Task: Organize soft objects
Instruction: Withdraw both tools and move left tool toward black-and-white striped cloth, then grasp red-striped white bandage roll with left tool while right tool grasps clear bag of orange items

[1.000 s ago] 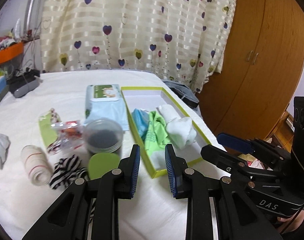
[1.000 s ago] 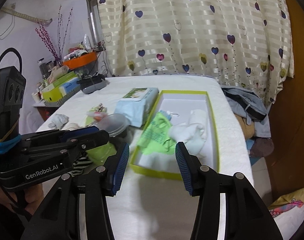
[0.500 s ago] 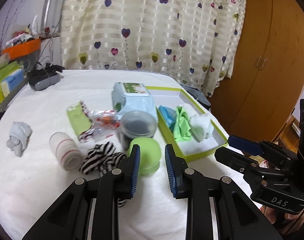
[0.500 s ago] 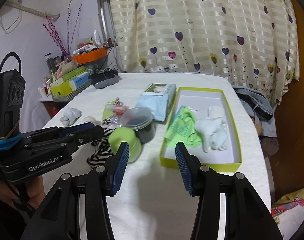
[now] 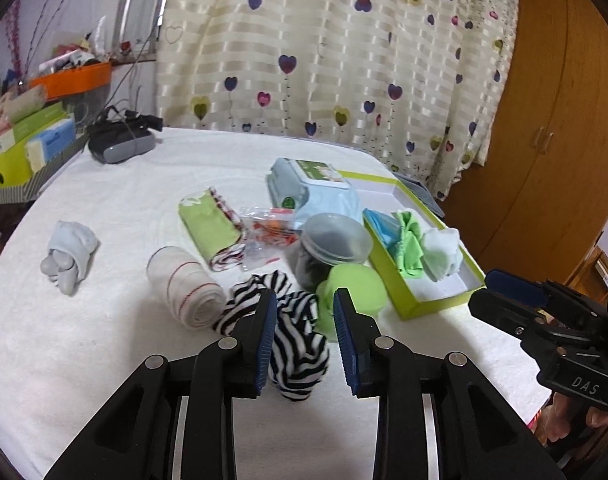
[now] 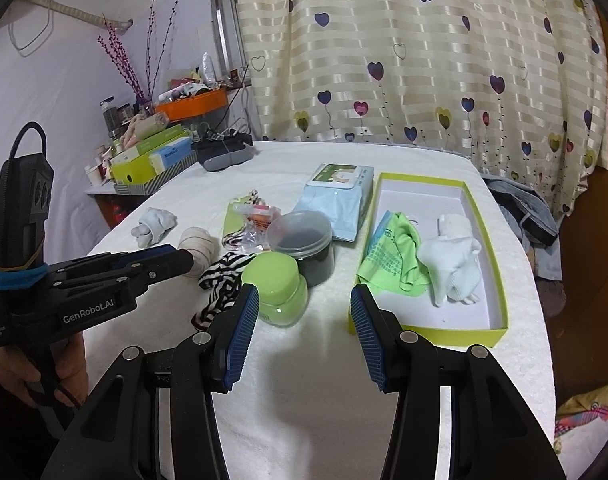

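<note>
Here, the limp, light striped sock (image 5: 291,332), lying on the worktop (image 5: 103,344) at lower centre between the just-widened left gripper (image 5: 301,330) jaws, untouched, is best pinched at its bunched middle.

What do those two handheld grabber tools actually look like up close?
Both are black plastic. The left gripper and right gripper each have two fingers with ribbed blue pads. One body reads "GenRobot.AI", with a black cable loop and blue band; the other reads "DAS".
</note>
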{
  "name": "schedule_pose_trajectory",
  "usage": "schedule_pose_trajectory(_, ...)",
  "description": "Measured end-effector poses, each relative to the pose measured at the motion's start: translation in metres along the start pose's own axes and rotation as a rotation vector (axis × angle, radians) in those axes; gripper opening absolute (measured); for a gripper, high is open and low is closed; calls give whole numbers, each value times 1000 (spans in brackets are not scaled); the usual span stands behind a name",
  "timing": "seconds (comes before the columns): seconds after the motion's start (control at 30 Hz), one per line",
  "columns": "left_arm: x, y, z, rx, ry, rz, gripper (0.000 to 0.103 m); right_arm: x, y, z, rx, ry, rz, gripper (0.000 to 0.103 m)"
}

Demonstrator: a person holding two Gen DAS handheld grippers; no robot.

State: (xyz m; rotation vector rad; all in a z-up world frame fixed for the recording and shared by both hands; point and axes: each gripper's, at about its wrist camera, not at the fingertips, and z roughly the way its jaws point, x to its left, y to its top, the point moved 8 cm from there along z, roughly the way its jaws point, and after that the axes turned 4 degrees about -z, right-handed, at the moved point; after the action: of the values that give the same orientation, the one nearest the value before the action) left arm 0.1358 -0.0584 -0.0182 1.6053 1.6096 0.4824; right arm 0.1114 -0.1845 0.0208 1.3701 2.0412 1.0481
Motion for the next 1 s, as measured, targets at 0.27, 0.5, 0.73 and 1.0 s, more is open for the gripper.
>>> schedule_pose_trajectory(0.27, 16, -4, 7, 17, 10, -20, 37, 5, 3, 11, 9, 22, -7, 49)
schedule_pose_trajectory(0.5, 34, -12, 25, 60, 24, -62, 42, 11, 2, 20, 24, 45, -21, 49)
schedule_pose_trajectory(0.73, 60, -4, 28, 35, 64, -119, 42, 12, 4, 26, 32, 51, -24, 49)
schedule_pose_trajectory(1.0, 92, 8, 45, 38, 121, -234, 50, 21, 14, 36, 31, 71, -46, 49)
